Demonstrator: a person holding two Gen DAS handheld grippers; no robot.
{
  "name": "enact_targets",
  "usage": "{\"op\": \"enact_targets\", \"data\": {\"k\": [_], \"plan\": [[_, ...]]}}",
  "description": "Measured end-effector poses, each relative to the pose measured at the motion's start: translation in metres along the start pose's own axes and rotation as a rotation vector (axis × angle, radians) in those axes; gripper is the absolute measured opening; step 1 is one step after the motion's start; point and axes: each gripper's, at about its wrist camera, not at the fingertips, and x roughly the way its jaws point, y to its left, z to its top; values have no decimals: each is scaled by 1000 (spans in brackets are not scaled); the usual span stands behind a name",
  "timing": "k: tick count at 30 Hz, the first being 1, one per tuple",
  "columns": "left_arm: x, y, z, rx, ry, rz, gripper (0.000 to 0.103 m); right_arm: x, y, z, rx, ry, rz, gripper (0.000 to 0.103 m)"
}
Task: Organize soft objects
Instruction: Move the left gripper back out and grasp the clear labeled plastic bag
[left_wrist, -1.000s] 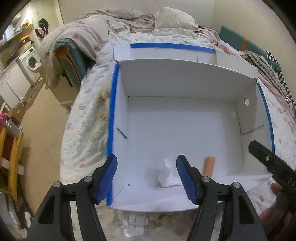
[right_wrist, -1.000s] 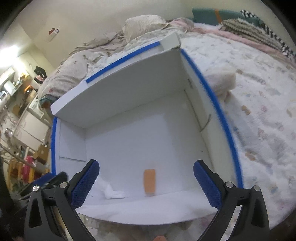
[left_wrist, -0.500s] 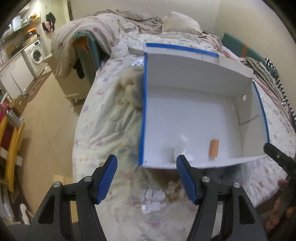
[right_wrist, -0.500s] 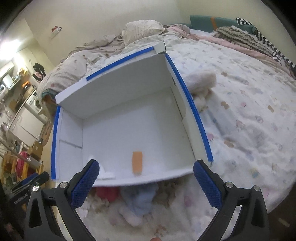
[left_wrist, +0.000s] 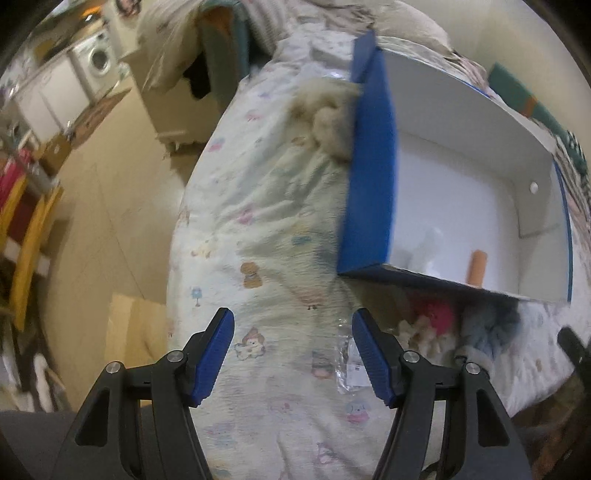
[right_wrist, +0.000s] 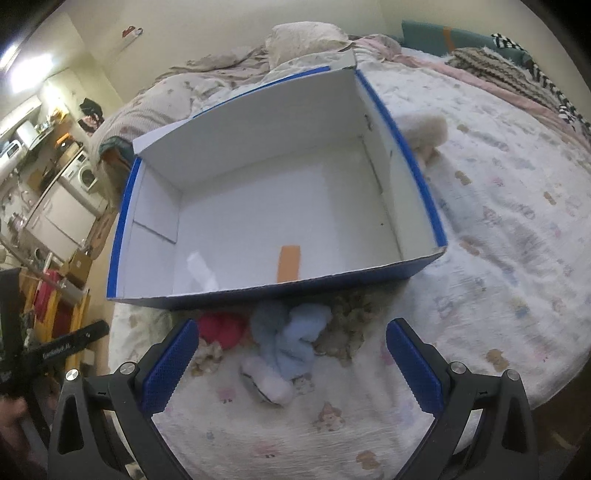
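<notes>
A blue box with a white inside (right_wrist: 421, 173) (left_wrist: 369, 166) lies on the bed. Inside it are a white soft piece (right_wrist: 201, 271) and an orange strip (right_wrist: 290, 264). In front of the box lie a red soft toy (right_wrist: 221, 328), a light blue plush (right_wrist: 291, 336), a beige fluffy toy (right_wrist: 351, 328) and a white sock-like piece (right_wrist: 267, 384). My right gripper (right_wrist: 291, 369) is open and empty, just short of the blue plush. My left gripper (left_wrist: 293, 356) is open and empty over the bedsheet, left of the box.
A beige fluffy item (left_wrist: 328, 114) lies against the box's left outer wall, another (right_wrist: 424, 133) at its right. A clear plastic wrapper (left_wrist: 351, 362) lies on the sheet. The bed edge and floor (left_wrist: 110, 206) are at the left. Blankets and pillows (right_wrist: 306, 37) are behind.
Both grippers have pulled back from the box and stayed open. The soft toys in front of the box came into view. The left view swung left toward the bed edge.
</notes>
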Motion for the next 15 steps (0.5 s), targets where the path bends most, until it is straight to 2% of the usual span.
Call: {"op": "enact_targets", "data": {"k": [3,6,9,10,12,15], "plan": [[10,7,-1,-48,33,-28,63,5,3,0,2,27,16,103],[28,4,-4,-60,115,-56,63,8,5,0,1,45,41,103],[49,-12,-10,-34,199,-84,63,11,3,1,22,68,70,103],[54,-17,-11,-23,213,-89,63,12,1,2,36,77,79,103],[65,-31,-13,9,242,-90,63,14,-5,2,66,93,87,97],[83,-47,-17,39,278,-74,60,18,-13,1,97,110,83,97]]}}
